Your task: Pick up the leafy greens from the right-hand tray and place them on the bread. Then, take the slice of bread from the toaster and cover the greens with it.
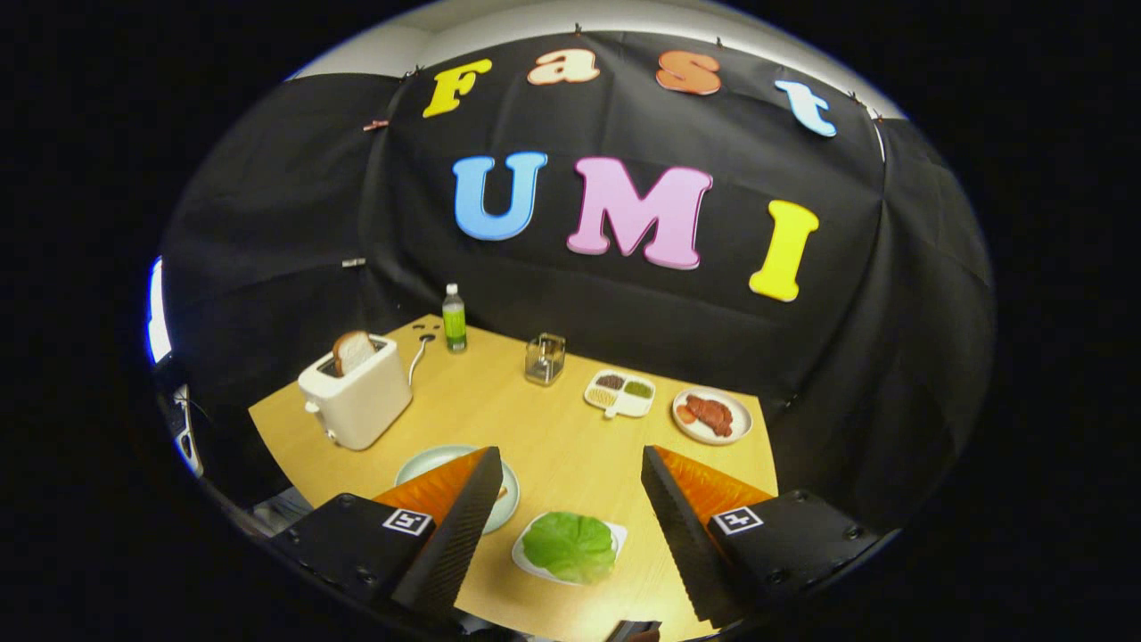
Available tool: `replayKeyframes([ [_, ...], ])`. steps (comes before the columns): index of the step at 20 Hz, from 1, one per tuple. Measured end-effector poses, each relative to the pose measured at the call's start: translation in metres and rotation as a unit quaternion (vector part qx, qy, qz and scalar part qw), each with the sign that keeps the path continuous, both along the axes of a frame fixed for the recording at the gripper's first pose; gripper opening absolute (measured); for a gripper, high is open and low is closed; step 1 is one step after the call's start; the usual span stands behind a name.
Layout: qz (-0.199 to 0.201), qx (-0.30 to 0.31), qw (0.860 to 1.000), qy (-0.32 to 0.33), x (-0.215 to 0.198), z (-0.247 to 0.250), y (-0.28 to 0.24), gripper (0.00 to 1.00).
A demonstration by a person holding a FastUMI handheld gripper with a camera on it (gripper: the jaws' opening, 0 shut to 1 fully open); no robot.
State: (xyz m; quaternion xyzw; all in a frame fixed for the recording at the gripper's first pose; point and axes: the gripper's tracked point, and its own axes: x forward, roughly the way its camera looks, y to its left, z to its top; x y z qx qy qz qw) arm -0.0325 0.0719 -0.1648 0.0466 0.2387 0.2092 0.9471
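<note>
The claw [570, 508] hangs above the near edge of the desk [553, 428] with its two fingers spread wide apart and nothing between their tips. Below the gap, on the desk, lies the leafy greens [570, 546], a single crinkled leaf resting on a small white tray [615, 535]. The leaf sits roughly midway between the fingers and touches neither.

Just beside that tray, on the left, is a pale round plate [428, 461]; the left finger [459, 526] covers most of it, so what lies on it cannot be told for sure, apart from a thin sliver showing at the finger's edge.

Farther back on the left stands a white toaster [357, 397] with a slice of bread [353, 350] poking up from its slot, tilted a little. Its cord [417, 357] runs back to the rear of the desk. Near the cord's end stands a small bottle [455, 319] with green contents and a white cap.

Toward the middle of the desk's back part is a small clear container [545, 358]. To its right lies a white divided dish [619, 393] holding little portions in separate compartments, and just beyond that a round plate with reddish-brown pieces of food [711, 415].

The stretch of desk between the greens and the toaster is open wood; the plate on the left is the nearest thing to that path.
</note>
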Motion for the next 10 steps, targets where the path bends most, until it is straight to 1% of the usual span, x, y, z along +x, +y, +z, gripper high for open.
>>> replayKeyframes([
  [4, 0.052, -0.038, 0.996, 0.063, -0.012, -0.073, 0.012, 0.96],
  [7, 0.077, -0.051, 0.99, 0.11, -0.016, -0.125, 0.022, 0.95],
  [10, 0.09, -0.054, 0.982, 0.158, -0.022, -0.172, 0.031, 0.89],
])
